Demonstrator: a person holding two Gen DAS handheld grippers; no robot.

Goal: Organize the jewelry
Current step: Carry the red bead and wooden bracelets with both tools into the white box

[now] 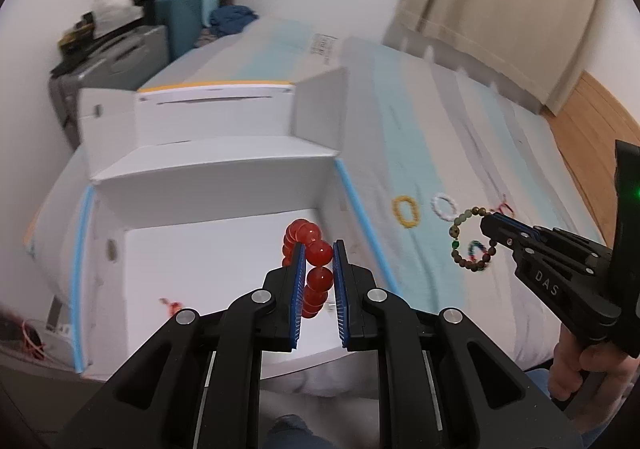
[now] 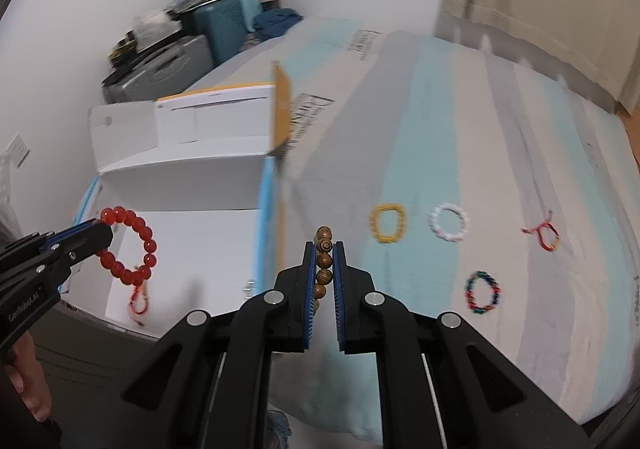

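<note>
My left gripper point(image 1: 319, 247) is shut on a red bead bracelet point(image 1: 320, 253), which hangs over the open white box point(image 1: 200, 185). In the right wrist view the left gripper point(image 2: 105, 225) comes in from the left edge, and the red bracelet point(image 2: 134, 249) dangles as a full ring. My right gripper point(image 2: 324, 245) is shut on a brown wooden bead bracelet point(image 2: 324, 261), seen edge-on above the bed. From the left wrist view the right gripper point(image 1: 489, 217) holds the brown bracelet point(image 1: 455, 232) by its top. A red cord piece point(image 1: 172, 305) lies on the box floor.
On the striped bed cover point(image 2: 440, 129) lie a yellow bracelet point(image 2: 387, 223), a white one point(image 2: 449, 222), a multicolour one point(image 2: 482, 292) and a red string one point(image 2: 544, 235). The box flaps point(image 1: 316, 109) stand up. Suitcases point(image 1: 176, 21) are stacked at the back left.
</note>
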